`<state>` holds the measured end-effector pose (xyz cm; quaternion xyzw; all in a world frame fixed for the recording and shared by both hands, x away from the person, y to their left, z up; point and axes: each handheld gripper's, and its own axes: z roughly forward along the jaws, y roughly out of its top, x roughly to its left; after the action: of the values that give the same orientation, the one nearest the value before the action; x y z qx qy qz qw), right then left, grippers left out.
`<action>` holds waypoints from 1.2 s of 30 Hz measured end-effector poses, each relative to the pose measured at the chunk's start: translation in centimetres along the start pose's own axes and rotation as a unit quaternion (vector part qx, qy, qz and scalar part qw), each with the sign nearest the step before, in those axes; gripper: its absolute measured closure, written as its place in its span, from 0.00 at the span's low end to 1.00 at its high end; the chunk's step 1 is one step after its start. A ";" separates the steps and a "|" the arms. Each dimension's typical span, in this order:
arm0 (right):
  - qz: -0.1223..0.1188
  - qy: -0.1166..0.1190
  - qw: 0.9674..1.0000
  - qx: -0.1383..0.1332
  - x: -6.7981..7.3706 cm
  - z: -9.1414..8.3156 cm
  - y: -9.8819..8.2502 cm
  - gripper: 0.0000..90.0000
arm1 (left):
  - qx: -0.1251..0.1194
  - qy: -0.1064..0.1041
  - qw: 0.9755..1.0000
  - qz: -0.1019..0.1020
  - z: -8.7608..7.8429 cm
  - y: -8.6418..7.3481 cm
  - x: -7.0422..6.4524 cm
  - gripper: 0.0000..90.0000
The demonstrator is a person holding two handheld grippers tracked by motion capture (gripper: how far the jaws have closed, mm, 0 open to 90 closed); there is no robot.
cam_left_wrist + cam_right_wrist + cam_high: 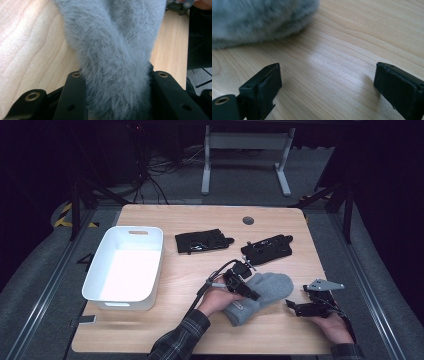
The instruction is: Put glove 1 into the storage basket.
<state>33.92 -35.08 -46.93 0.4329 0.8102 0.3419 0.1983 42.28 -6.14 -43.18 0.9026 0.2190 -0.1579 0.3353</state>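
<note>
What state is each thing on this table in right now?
Grey fuzzy mitten: lying flat, pinched by the left gripper.
Right gripper: open, holding nothing.
White bin: upright, nothing inside.
Two black gloves: lying flat, untouched.

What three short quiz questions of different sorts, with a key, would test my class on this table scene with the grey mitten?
1. True or false: the left gripper has its jaws closed on the grey mitten.
2. Multiple choice: the white bin stands on which side of the table in the high view? A left, B right, C far middle.
3. Short answer: how many black gloves lie beyond the mitten, and are they touching?

Key
1. True; the left gripper view shows fur pressed between both jaws.
2. A.
3. Two, the left black glove and the right black glove; they lie apart.
</note>
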 end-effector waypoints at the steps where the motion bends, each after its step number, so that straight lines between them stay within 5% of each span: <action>1: 0.000 0.000 1.000 0.000 0.0 0.0 0.0 0.09 | -0.007 -0.001 1.000 -0.003 -0.3 0.0 -0.1 0.71; 18: -0.001 -0.003 1.000 0.001 0.0 0.1 0.0 0.08 | -0.053 0.011 0.998 0.011 -7.3 0.0 -0.8 0.71; 36: -0.002 -0.002 1.000 0.002 0.0 0.1 0.1 0.07 | -0.098 0.057 0.993 -0.015 -15.6 -2.5 0.0 0.71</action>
<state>33.99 -34.99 -46.94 0.4325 0.8111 0.3391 0.2002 43.20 6.07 -33.20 0.8694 0.2655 -0.0887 0.4072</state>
